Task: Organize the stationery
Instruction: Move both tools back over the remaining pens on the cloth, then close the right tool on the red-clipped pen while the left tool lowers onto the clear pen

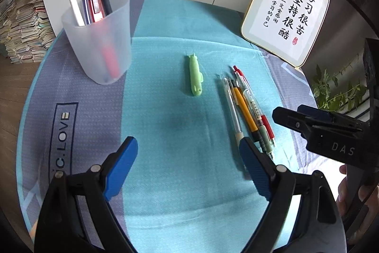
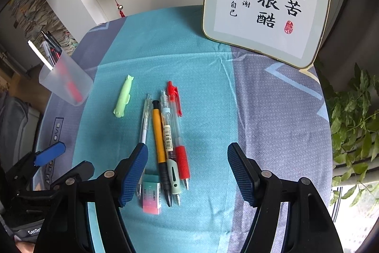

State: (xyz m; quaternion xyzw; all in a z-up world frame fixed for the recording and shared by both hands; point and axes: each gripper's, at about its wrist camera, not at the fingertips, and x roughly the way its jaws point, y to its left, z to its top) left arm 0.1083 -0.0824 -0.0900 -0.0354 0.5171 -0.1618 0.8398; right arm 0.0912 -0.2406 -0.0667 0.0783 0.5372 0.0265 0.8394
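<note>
Now you hover both grippers, left (image 1: 189, 166) and right (image 2: 187, 172), jaws apart and empty; next, lower onto the red-grip pen (image 2: 181, 146) at centre frame, bound for the frosted plastic cup (image 1: 99, 39).

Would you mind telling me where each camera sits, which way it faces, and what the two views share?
Left wrist: on the left hand-held gripper, angled down at the green cutter and cup; its open blue fingers show.
Right wrist: on the right hand-held gripper, angled down at the pens and eraser; its fingers show.
Shared: cutter, pens, cup, framed calligraphy, each other's gripper.
</note>
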